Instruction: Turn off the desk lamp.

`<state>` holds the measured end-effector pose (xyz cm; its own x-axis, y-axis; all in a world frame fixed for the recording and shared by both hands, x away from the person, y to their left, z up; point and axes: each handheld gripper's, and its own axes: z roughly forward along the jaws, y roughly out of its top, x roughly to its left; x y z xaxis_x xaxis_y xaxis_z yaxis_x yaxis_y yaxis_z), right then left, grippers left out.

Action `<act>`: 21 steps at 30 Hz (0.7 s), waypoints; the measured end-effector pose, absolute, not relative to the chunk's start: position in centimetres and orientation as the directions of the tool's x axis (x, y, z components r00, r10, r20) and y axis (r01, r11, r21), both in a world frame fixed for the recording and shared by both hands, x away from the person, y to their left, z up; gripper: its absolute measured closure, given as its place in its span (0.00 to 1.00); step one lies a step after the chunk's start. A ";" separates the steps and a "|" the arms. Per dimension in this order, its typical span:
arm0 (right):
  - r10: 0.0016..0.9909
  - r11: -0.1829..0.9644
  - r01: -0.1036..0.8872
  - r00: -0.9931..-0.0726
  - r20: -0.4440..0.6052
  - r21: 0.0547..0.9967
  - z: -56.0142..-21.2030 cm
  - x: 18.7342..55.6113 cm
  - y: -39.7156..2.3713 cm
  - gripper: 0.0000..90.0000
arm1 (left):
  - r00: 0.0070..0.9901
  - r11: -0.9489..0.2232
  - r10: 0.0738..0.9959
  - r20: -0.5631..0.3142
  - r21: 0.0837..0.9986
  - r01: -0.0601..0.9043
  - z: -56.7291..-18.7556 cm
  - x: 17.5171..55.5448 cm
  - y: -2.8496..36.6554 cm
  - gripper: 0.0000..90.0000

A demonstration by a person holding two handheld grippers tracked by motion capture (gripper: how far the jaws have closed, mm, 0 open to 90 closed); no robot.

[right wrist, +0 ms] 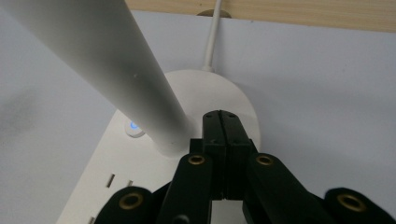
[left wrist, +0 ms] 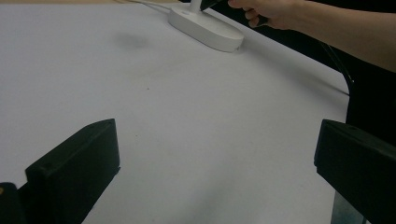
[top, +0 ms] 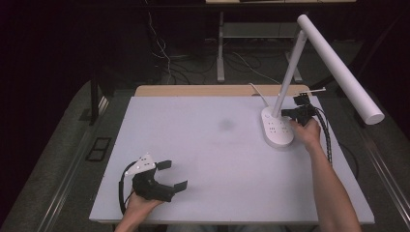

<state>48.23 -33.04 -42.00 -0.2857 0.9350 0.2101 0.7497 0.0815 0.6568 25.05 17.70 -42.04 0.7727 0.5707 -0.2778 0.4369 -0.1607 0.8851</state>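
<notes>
A white desk lamp stands at the table's far right, its oval base (top: 276, 127) carrying socket slots and its stem (top: 290, 67) leaning up to a long tube head (top: 341, 67). My right gripper (top: 291, 113) is shut, with nothing between its jaws, its tips over the base just right of the stem. In the right gripper view the closed tips (right wrist: 225, 122) sit beside the stem (right wrist: 107, 60), close to a small lit blue button (right wrist: 134, 126). My left gripper (top: 174, 175) rests open on the table's near left, its black fingers (left wrist: 74, 168) spread wide over bare white surface.
The white table (top: 212, 159) has a wooden strip (top: 193, 90) along its far edge. The lamp's white cord (right wrist: 212, 35) runs off the back. A faint grey smudge (top: 225, 124) marks the middle. Cables and metal legs lie on the dark floor beyond.
</notes>
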 end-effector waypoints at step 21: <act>0.923 0.062 0.702 -0.311 0.228 0.709 -39.6 46.2 -34.6 1.00 | 0.777 -0.166 0.566 -0.276 0.885 0.436 -42.0 25.0 17.5 0.00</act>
<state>46.19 -34.58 -39.63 -0.3113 0.9226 0.2280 0.7025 0.0618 0.7090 25.00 17.47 -42.05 0.7769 0.5657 -0.2765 0.4358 -0.1661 0.8846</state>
